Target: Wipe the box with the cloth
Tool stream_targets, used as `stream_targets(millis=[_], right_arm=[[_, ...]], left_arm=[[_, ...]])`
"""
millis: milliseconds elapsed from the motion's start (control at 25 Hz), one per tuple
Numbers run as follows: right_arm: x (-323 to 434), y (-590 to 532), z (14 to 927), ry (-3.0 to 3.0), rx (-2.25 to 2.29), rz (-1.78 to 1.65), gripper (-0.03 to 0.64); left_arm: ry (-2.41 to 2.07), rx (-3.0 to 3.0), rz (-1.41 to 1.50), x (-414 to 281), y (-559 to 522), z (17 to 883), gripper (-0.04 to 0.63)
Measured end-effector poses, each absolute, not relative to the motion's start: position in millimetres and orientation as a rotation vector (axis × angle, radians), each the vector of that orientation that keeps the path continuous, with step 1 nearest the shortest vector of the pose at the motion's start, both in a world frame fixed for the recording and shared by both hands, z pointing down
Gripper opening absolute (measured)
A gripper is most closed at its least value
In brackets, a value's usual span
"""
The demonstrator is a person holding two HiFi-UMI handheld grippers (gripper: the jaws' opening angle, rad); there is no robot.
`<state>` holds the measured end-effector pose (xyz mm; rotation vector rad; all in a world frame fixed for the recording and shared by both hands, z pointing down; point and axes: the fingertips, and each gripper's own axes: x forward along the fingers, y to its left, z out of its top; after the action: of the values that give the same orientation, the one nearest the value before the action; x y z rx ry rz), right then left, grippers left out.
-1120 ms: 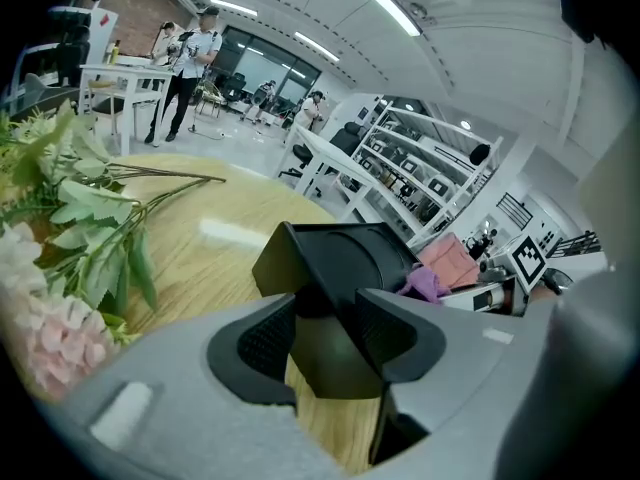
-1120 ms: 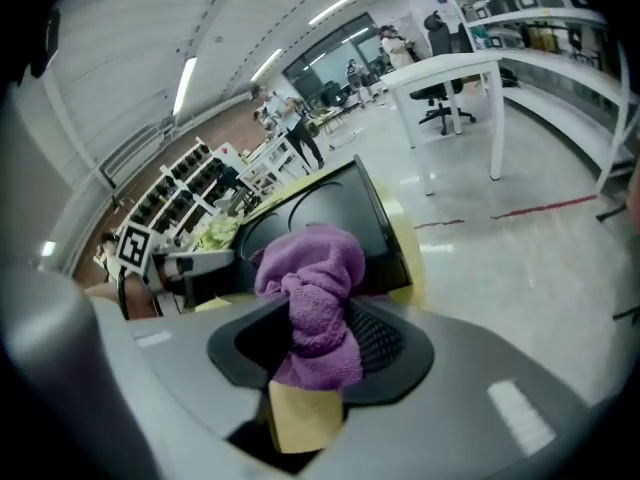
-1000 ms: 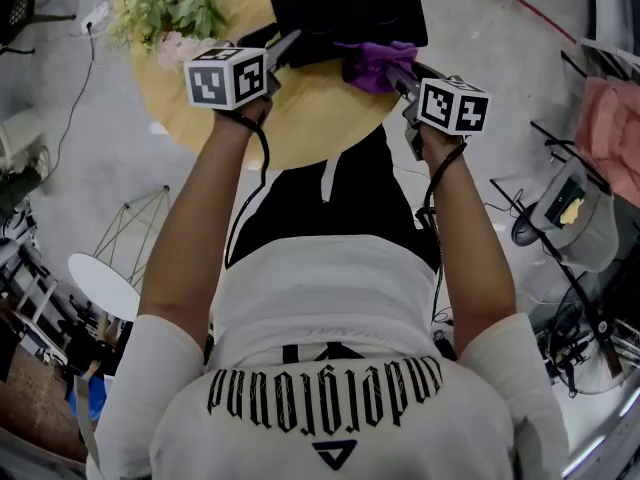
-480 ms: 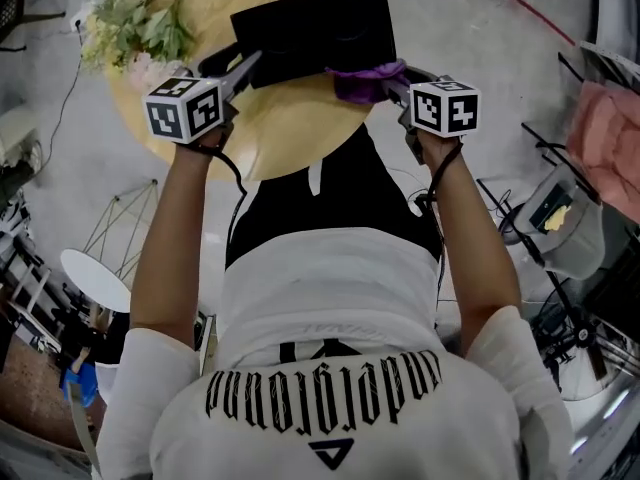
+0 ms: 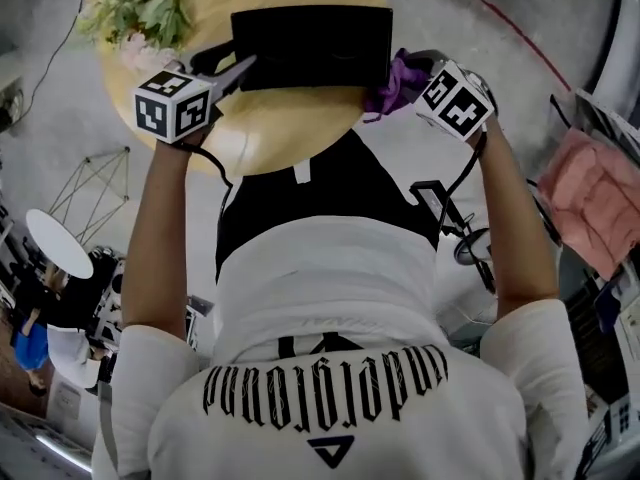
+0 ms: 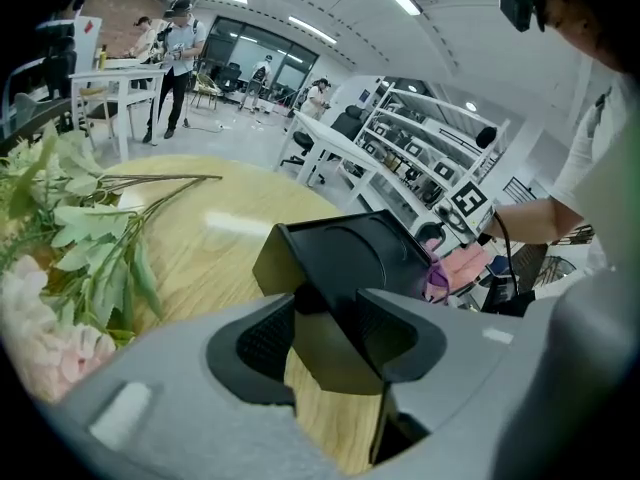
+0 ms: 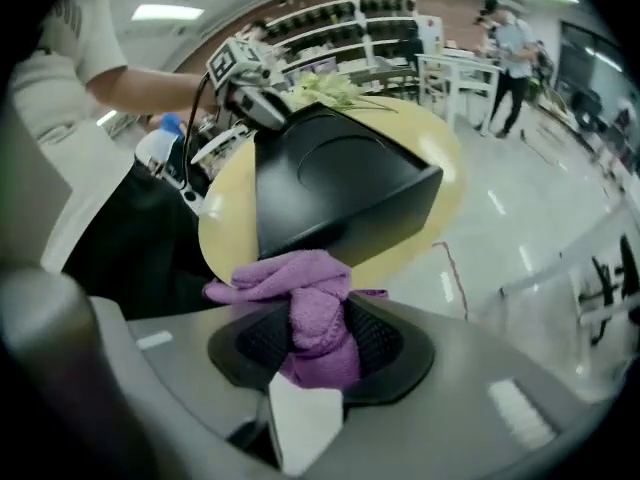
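A black box sits on a round wooden table. My left gripper holds the box's near left corner. In the left gripper view that corner of the box fills the gap between the pads of the left gripper, whose jaws have just eased slightly wider. My right gripper is shut on a purple cloth, which lies against the box's right side. In the right gripper view the cloth bunches between the jaws of the right gripper, just under the box.
Artificial flowers lie on the table's far left, also seen as leaves. The table edge runs close under the cloth, with grey floor beyond. A pink fabric hangs on a rack at right. Shelves and people stand far off.
The right gripper has rolled and carried the cloth from the box's near edge round to its right side. The left gripper has stayed at the box's corner.
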<state>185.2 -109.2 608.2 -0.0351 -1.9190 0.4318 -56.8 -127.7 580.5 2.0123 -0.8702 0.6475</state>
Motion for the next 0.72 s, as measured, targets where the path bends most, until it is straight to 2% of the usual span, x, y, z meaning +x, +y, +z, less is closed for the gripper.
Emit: stream_targets(millis=[360,720], right_arm=[[154,-230,590,-1.962,0.005,0.153,0.143],[173,-132,599,-1.968,-0.116,0.228,0.141]], left_arm=[[-0.912,1.981,0.616,-60,-129,584,0.206],[-0.983,1.964,0.613,-63,-128,586,0.199]])
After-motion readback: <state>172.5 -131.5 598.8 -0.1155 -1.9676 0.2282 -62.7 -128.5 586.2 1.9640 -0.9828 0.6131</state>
